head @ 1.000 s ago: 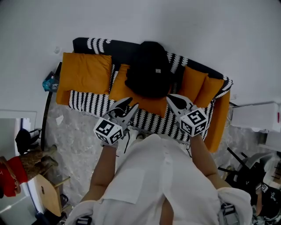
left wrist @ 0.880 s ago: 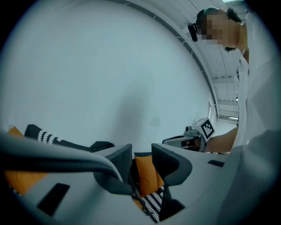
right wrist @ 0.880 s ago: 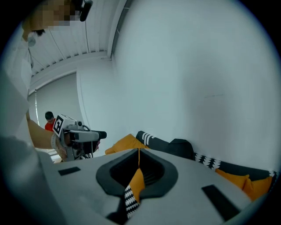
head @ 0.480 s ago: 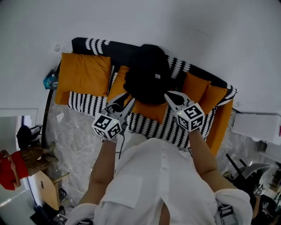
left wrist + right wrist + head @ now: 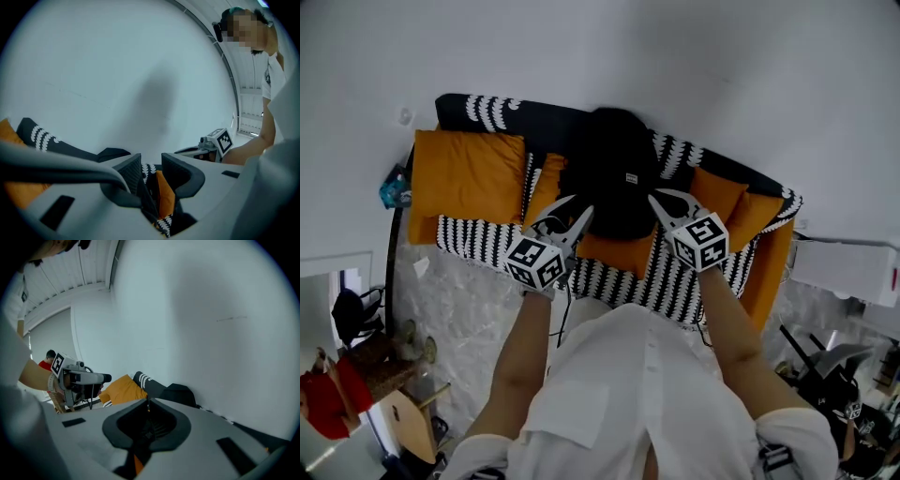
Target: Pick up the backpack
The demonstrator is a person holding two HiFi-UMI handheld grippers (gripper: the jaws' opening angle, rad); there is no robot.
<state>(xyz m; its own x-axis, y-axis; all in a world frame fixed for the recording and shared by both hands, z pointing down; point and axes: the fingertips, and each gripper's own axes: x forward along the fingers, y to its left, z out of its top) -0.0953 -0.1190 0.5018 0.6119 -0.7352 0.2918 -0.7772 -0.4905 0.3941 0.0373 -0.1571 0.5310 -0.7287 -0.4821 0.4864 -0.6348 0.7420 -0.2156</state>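
Left gripper (image 5: 577, 210) and right gripper (image 5: 662, 198) are drawing closer to the backpack (image 5: 614, 178), now flanking its lower edge; the left is standing partly open and empty; the right is pinched together on nothing (it likely needs opening); the backpack is leaning against the sofa (image 5: 502, 111) backrest, not yet grasped.

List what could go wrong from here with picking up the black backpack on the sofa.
1. The right tool is shut; unless it opens, it may only shove the black fabric backpack.
2. The open left tool points near the orange square cushion under the backpack and might pinch that instead.
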